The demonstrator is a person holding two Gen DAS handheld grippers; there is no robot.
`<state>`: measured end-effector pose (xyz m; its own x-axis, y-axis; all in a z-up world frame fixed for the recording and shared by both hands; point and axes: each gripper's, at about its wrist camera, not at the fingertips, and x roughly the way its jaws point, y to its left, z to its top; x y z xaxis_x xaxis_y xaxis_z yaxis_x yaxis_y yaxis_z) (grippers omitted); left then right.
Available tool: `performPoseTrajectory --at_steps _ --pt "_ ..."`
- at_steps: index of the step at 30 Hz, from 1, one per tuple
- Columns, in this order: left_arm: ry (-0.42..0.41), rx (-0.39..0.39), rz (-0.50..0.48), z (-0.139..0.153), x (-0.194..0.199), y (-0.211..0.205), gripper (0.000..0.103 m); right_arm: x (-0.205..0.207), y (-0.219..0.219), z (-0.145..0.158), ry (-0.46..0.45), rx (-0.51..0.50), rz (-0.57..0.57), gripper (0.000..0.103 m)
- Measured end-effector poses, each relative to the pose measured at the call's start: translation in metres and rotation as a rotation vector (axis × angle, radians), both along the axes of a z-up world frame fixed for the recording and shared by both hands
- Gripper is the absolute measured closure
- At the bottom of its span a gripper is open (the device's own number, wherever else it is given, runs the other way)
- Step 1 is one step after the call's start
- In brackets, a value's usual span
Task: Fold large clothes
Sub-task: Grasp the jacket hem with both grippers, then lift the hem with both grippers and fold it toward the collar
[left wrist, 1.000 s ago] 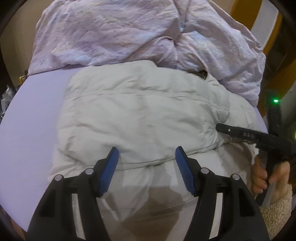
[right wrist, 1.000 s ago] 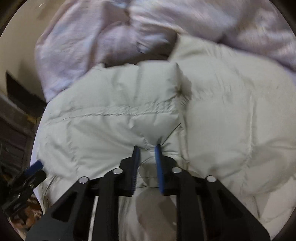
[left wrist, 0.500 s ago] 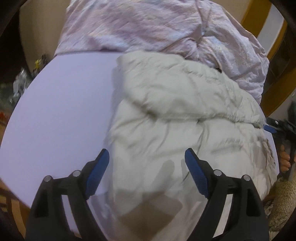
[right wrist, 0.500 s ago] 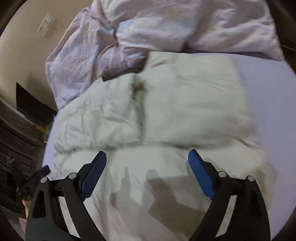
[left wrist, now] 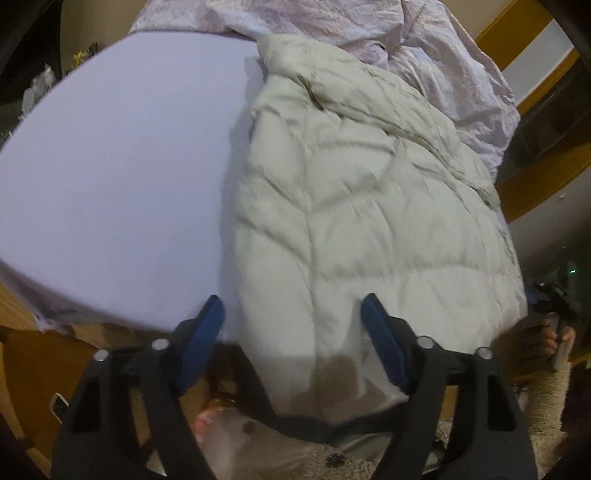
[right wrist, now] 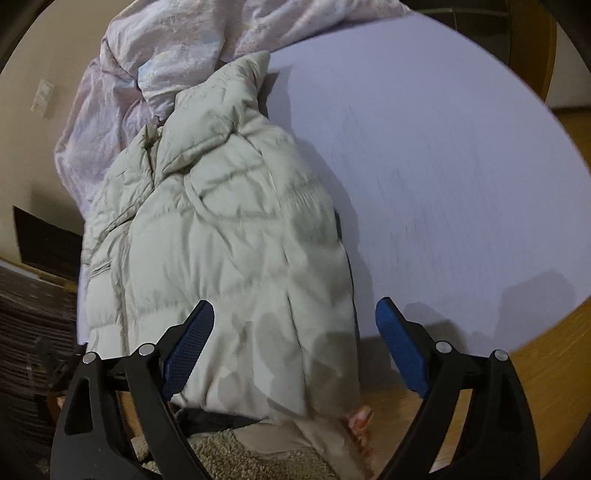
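A pale cream puffer jacket (left wrist: 362,206) lies folded lengthwise on the lilac bed sheet (left wrist: 118,155), its near end hanging over the bed's front edge. In the right wrist view the jacket (right wrist: 229,240) runs from the collar at the back to the near edge. My left gripper (left wrist: 293,339) is open and empty above the jacket's near end. My right gripper (right wrist: 295,343) is open and empty above the jacket's near right side. The right gripper also shows at the far right of the left wrist view (left wrist: 557,295), held in a hand.
A crumpled pink duvet (left wrist: 369,33) is bunched at the head of the bed, touching the jacket's far end; it also shows in the right wrist view (right wrist: 177,59). The wooden bed frame (right wrist: 535,354) runs along the near edge. A beige rug (right wrist: 236,458) lies below.
The right gripper was shut on a pinch of the jacket one second ago; it let go and opened. Both grippers have pulled back toward the bed's near edge. The jacket now lies folded narrower.
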<state>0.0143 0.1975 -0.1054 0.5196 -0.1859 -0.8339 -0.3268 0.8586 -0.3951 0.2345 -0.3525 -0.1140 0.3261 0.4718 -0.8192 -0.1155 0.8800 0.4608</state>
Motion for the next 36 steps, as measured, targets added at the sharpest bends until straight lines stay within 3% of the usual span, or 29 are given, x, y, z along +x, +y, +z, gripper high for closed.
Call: performPoseTrajectory --at_steps 7,11,19,22,24,27,30,36 --pt "-0.033 -0.023 0.008 -0.005 -0.020 -0.011 0.031 -0.008 -0.007 -0.018 0.018 0.066 0.003 0.024" --pt "-0.030 -0.055 0.013 -0.011 -0.027 -0.012 0.031 -0.013 -0.003 -0.024 0.037 0.134 0.045 0.035" --pt "-0.037 -0.162 0.003 -0.031 -0.023 -0.012 0.031 -0.015 0.004 -0.029 0.035 0.229 0.056 0.041" --pt "-0.062 -0.242 0.004 -0.034 -0.023 -0.011 0.049 -0.016 0.003 -0.033 0.042 0.253 0.058 0.053" --pt "-0.075 -0.203 -0.011 -0.028 -0.026 -0.017 0.064 -0.017 0.004 -0.033 0.037 0.252 0.058 0.069" --pt "-0.084 -0.167 -0.012 -0.017 -0.028 -0.019 0.079 -0.020 0.006 -0.028 0.001 0.241 0.060 0.080" --pt "-0.118 -0.119 0.002 0.002 -0.028 -0.019 0.084 -0.022 0.010 -0.014 -0.056 0.227 0.062 0.085" --pt "-0.259 0.001 0.028 0.061 -0.025 -0.009 0.086 -0.022 0.023 0.024 -0.187 0.208 0.067 0.088"
